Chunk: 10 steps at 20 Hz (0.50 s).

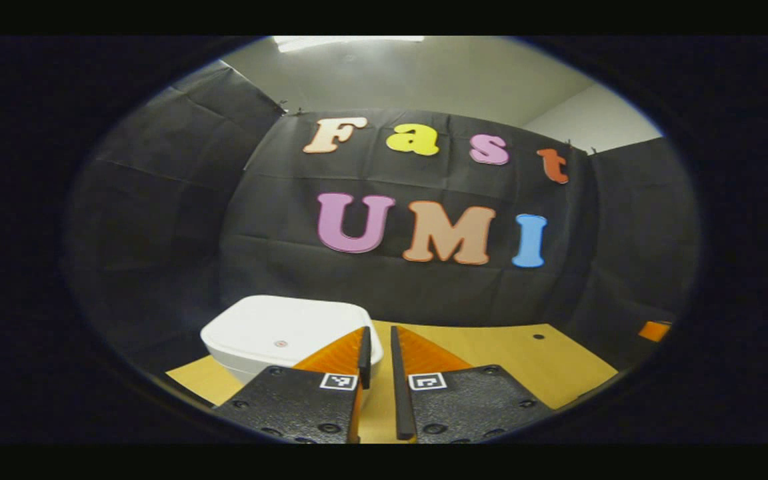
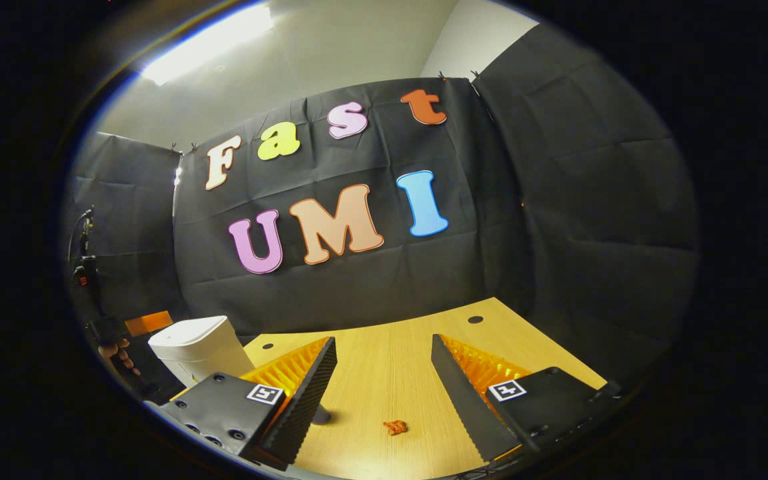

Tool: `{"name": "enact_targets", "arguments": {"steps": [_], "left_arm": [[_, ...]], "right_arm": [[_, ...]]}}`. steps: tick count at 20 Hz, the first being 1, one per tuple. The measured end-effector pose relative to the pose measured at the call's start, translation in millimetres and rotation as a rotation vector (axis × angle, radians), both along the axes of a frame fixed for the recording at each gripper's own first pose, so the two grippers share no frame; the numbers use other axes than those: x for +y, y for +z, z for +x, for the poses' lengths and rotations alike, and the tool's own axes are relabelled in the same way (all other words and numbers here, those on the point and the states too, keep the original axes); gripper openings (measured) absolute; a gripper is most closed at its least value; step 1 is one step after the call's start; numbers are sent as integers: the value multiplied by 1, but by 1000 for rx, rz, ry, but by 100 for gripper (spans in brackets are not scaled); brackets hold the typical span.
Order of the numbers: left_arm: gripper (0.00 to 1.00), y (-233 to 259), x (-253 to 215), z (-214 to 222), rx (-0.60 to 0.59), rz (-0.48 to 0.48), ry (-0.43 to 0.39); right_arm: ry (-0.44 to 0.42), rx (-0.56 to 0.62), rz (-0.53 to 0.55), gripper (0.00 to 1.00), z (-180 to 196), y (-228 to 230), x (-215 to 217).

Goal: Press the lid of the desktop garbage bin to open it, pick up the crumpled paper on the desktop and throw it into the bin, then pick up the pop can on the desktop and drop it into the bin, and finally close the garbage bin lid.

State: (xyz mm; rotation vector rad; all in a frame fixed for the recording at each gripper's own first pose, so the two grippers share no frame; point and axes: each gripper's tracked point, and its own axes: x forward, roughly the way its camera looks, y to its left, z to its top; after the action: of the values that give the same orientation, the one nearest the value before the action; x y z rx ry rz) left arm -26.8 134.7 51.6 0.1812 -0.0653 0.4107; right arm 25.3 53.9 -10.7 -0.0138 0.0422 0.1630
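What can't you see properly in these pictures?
- Left gripper view: the bin's front is hidden behind the left tongs.
- Right gripper view: the bin's base is covered by the right tongs' body.
- Right gripper view: the small orange scrap on the table is too tiny to identify.

The left gripper (image 1: 378, 357) is held level, with its fingers (image 1: 365, 357) drawn together so that a narrow gap remains between them; nothing sits in the gap. The right gripper (image 2: 384, 373) is tilted, its fingers (image 2: 307, 393) spread wide apart and holding nothing. In the right gripper view, a hand (image 2: 117, 353) grips the handle of the other gripper at the far left edge.
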Motion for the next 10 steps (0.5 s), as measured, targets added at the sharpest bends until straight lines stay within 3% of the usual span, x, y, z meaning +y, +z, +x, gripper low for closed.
{"name": "enact_targets", "arguments": {"steps": [1,2,3,6,8,10], "left_arm": [[13,1,12,0,-2,-7,19],[3,2,28,3,1,-7,44],[0,1,43,4,11,0,81],[0,-14,85,0,51,25,163],[0,-32,92,-4,99,-8,178],[0,-18,90,-2,13,26,140]], "right_arm": [[-2,-2,-4,95,0,0,-1],[-5,-3,-8,95,-1,0,-3],[-7,-2,-8,95,-1,0,-4],[-18,0,8,95,-3,3,-9],[-36,-3,12,95,-4,4,-14],[-47,4,13,95,-4,2,-17]]}}
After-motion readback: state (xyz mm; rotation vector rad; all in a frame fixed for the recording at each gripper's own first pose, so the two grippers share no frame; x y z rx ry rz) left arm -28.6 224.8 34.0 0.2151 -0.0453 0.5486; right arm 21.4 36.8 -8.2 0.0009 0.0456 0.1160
